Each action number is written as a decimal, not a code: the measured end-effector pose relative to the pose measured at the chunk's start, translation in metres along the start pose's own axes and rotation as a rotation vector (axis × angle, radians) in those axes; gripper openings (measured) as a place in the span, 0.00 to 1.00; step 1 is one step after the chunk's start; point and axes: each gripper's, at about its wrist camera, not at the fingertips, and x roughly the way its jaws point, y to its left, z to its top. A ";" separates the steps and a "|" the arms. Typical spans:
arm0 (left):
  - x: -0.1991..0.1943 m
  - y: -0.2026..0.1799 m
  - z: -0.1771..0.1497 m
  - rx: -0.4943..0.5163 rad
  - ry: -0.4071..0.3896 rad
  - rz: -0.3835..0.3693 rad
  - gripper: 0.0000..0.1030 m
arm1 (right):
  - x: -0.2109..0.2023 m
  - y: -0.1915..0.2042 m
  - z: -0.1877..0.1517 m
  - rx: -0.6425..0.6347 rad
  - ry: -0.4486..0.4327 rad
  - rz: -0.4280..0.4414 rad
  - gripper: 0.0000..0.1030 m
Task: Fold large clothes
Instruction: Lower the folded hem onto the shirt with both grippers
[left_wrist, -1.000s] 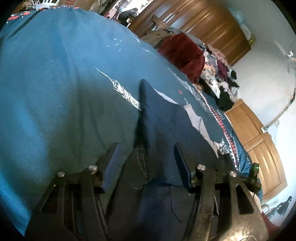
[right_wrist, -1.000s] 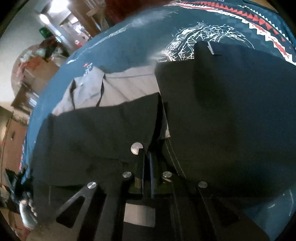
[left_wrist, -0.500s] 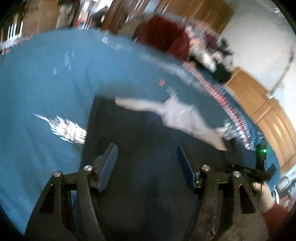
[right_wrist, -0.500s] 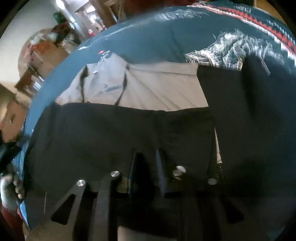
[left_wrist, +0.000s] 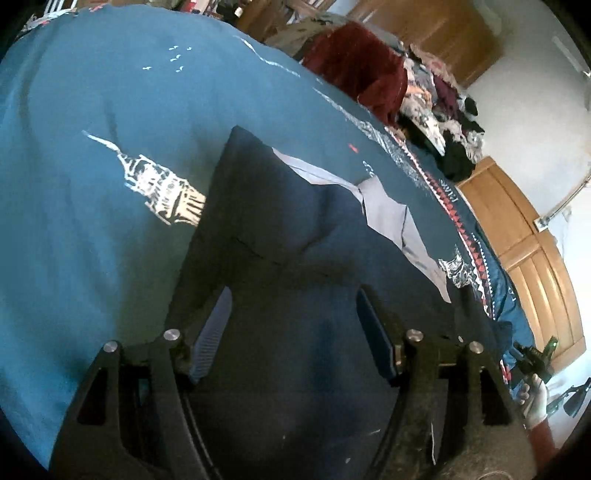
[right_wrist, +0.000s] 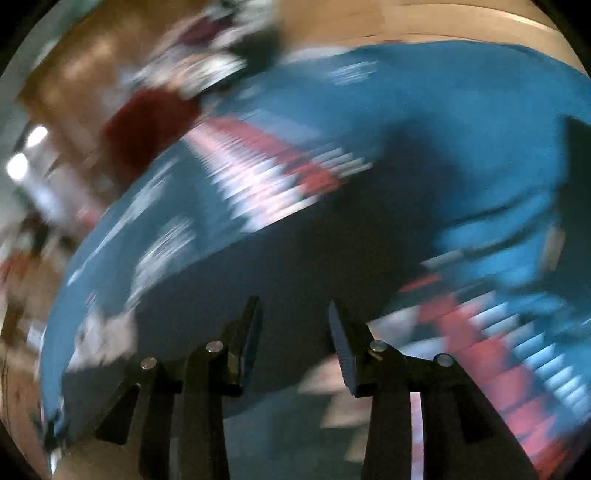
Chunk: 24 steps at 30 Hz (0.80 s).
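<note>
A dark navy garment (left_wrist: 288, 240) lies folded on the blue printed bedspread (left_wrist: 92, 147), with a grey garment (left_wrist: 391, 218) showing beyond its far edge. My left gripper (left_wrist: 293, 306) hovers open just above the navy cloth, nothing between its fingers. In the heavily blurred right wrist view, my right gripper (right_wrist: 295, 317) is open over a dark stretch of the navy garment (right_wrist: 314, 258), holding nothing. The other gripper and a gloved hand (left_wrist: 532, 398) show at the left wrist view's right edge.
A dark red garment (left_wrist: 358, 62) and a heap of mixed clothes (left_wrist: 443, 122) lie at the bed's far side. Wooden wardrobes (left_wrist: 524, 236) stand behind the bed. The bedspread's red and white patterned border (left_wrist: 465, 236) runs along its right edge.
My right gripper has gone from shut on the navy cloth to open and has swung away fast, blurring its view. The navy garment now lies flat. My left gripper stays open.
</note>
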 end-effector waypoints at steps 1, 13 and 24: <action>0.001 0.000 0.001 0.001 -0.001 0.004 0.67 | -0.002 -0.023 0.012 0.041 -0.009 -0.022 0.42; 0.006 -0.005 0.000 0.032 -0.006 0.063 0.67 | 0.037 -0.105 0.060 0.200 -0.001 -0.022 0.42; 0.005 -0.004 0.000 0.035 -0.016 0.063 0.67 | 0.038 -0.059 0.060 0.146 -0.049 0.073 0.15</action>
